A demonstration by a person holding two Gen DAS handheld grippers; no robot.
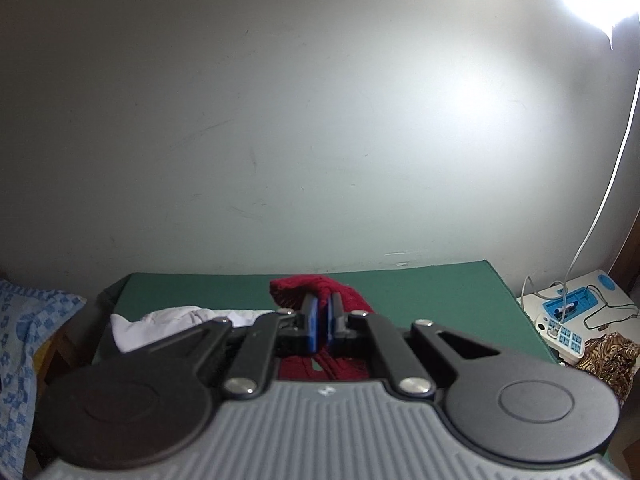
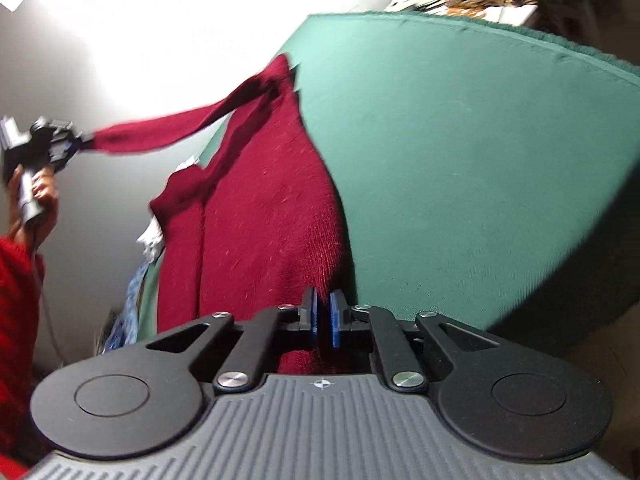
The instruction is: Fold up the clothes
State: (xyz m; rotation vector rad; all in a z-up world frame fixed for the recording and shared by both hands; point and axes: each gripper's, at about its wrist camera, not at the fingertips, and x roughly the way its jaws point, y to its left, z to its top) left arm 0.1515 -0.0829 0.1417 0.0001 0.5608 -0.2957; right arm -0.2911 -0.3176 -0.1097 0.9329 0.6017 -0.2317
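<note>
A pale wall rises behind a green-covered desk (image 2: 480, 160). At the left, the left hand-held gripper (image 2: 82, 142) is clamped on the sleeve of a dark red sweater (image 2: 260, 208), lifting it off the desk. The right hand-held gripper (image 2: 323, 320) has its jaws nearly together over the sweater's edge; whether they pinch it is unclear.

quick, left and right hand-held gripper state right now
left hand-held gripper: shut on the sleeve of the red sweater, held up.
right hand-held gripper: nearly shut at the sweater's edge; grip cannot be told.
</note>
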